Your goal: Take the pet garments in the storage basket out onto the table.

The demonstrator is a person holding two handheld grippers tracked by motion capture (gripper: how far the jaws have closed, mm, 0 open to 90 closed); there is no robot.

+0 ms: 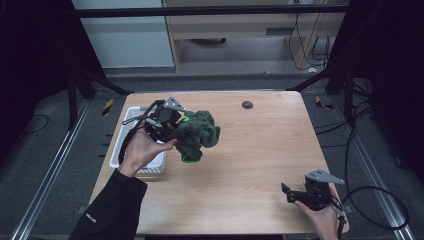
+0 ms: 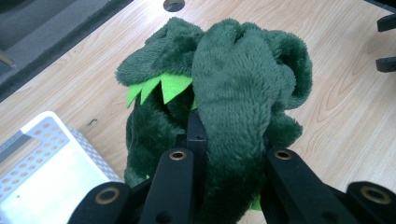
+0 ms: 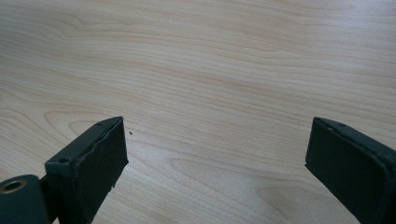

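1. Left gripper (image 1: 176, 131): jaws clamped on a fold of the dark green plush toy (image 1: 199, 134), with thick fur bunched between them in the left gripper view, so as closed as the bulk allows.
2. Grip taken on loose pile at one end of the toy; bright green felt spikes (image 2: 159, 88) just above the pinch, the rest of the body bulging beyond the jaws.
3. Toy placed left of the worktop's middle, just right of the white perforated basket (image 1: 130, 118); whether fully lifted or still brushing the wood cannot be told.
4. Right gripper (image 1: 292, 194): jaws spread wide, holding nothing, parked low near the right front corner of the worktop (image 1: 260, 150), well apart from the toy.
5. Likely step: carrying the toy over to the basket.
6. Risk: slipping out, since only soft fur is pinched and the heavy part hangs outside the grip.
7. Risk: catching on the near basket rim, if carried too low, and dragging or tipping the light basket.
8. Risk: landing half over the edge, given a bulky toy and a shallow, narrow basket.
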